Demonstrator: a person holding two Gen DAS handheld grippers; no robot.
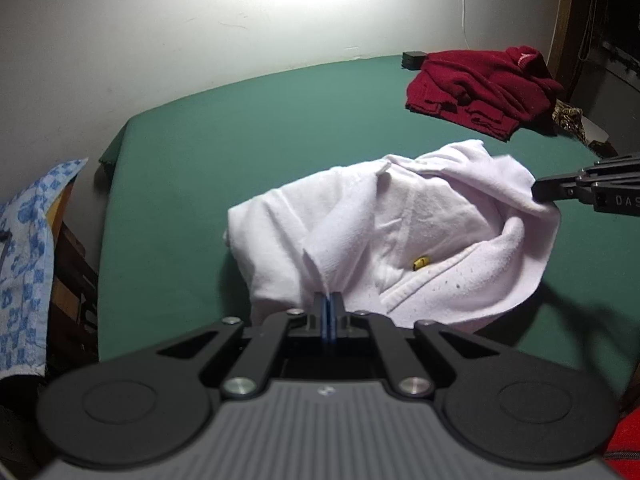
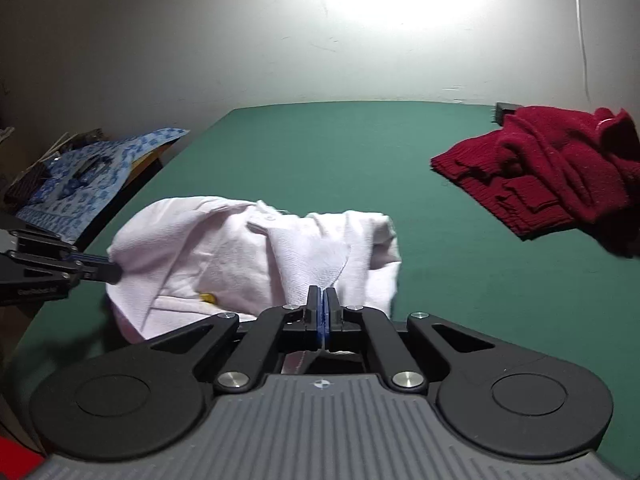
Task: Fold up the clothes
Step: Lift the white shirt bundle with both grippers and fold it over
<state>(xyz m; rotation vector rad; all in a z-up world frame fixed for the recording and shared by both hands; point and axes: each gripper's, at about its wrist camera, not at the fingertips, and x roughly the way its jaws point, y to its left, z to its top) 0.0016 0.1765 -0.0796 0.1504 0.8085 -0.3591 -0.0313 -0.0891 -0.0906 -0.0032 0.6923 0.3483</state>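
A crumpled pale pink cotton polo shirt (image 1: 384, 236) lies bunched near the front middle of the green cloth-covered bench (image 1: 248, 152), and both claws are already on it. The relation that matters is that the two grips sit at opposite ends of the heap. The left claw (image 1: 329, 300) pinches a fold at the shirt's near left edge, directly ahead of its own camera. The right claw (image 2: 322, 300) pinches a fold at the opposite, right-hand end. In the left wrist view it comes in from the right with the fabric's far corner drawn up to its tip. The shirt's long axis therefore runs roughly across, from one claw to the other. Neither hand is nearer than the other; each has its own end.

Both claws are clenched, blue pads pressed together with a thin layer of pink cloth caught between them. The placket and collar show on top of the heap, with a small yellow tag or emblem (image 1: 421, 262) near the middle. The body of the shirt sags between the two grips, rumpled and partly resting on the bench.

Judging from this, the garment is gripped but not yet spread. The coming move likely calls for drawing the two ends apart along that axis to flatten it before any fold.

A dark red knitted sweater (image 2: 552, 168) lies in a heap well apart at the far right, untouched.
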